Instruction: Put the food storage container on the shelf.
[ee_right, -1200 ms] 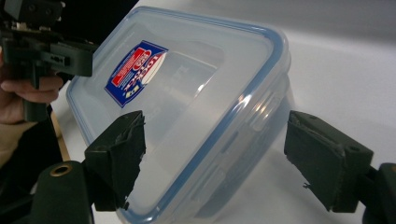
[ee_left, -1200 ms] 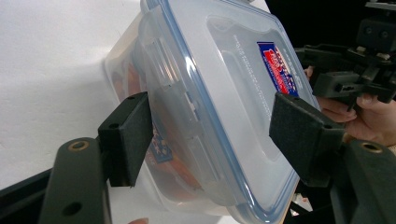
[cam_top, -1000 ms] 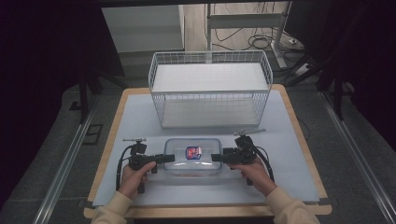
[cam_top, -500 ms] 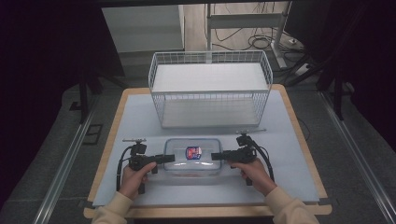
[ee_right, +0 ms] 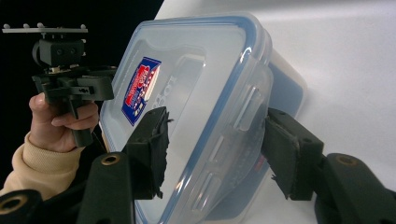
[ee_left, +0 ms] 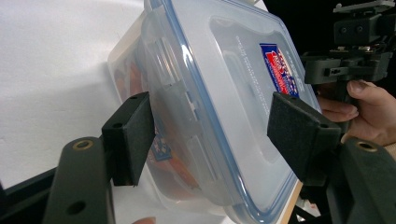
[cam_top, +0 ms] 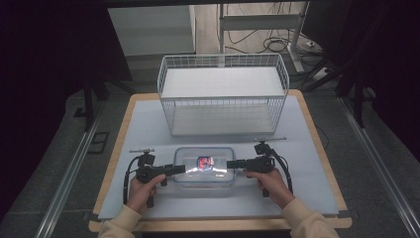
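A clear plastic food box (cam_top: 204, 166) with a blue-edged lid and a red and blue sticker lies flat on the white mat near the front edge. Reddish contents show through its wall (ee_left: 133, 77). My left gripper (cam_top: 181, 169) points inward at the box's left end. It is open, with one pad beside the wall and the other over the lid (ee_left: 233, 84). My right gripper (cam_top: 230, 164) faces it from the right end, also open, straddling the clip side of the box (ee_right: 187, 93) in the same way. The gap between pads and plastic is hard to judge.
A white wire basket (cam_top: 223, 106) stands behind the box, at the middle back of the mat (cam_top: 143, 129). The wooden table edge runs around the mat. Dark floor, rails and cables lie beyond. In each gripper view the person's other hand (ee_left: 355, 107) holds its gripper across the box.
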{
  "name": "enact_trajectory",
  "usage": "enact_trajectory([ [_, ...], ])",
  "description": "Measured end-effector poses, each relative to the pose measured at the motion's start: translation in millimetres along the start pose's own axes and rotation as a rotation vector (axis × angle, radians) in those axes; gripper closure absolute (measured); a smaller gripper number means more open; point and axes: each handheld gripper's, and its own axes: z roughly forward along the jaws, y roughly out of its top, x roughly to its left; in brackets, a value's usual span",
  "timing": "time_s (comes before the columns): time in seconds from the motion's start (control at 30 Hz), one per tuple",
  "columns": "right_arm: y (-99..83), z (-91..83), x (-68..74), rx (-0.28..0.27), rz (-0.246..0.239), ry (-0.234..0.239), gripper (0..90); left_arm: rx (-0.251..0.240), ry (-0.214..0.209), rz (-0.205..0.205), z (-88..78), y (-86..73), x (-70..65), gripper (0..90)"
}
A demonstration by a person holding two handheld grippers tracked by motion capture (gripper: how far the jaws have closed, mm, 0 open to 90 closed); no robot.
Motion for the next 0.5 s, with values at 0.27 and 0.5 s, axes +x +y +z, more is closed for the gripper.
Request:
enact_trajectory([
  [0.27,-3.2,-3.8,5.2,-0.016,-0.034,-0.006,46.3,-0.046,0.015,0.019,-4.2,-8.2,-6.6,35.7],
  [0.5,-9.5,-9.3,10.1,-0.038,-0.057,0.005,49.6,-0.065,0.026,0.043,-9.6,-13.2,-13.0,39.1],
])
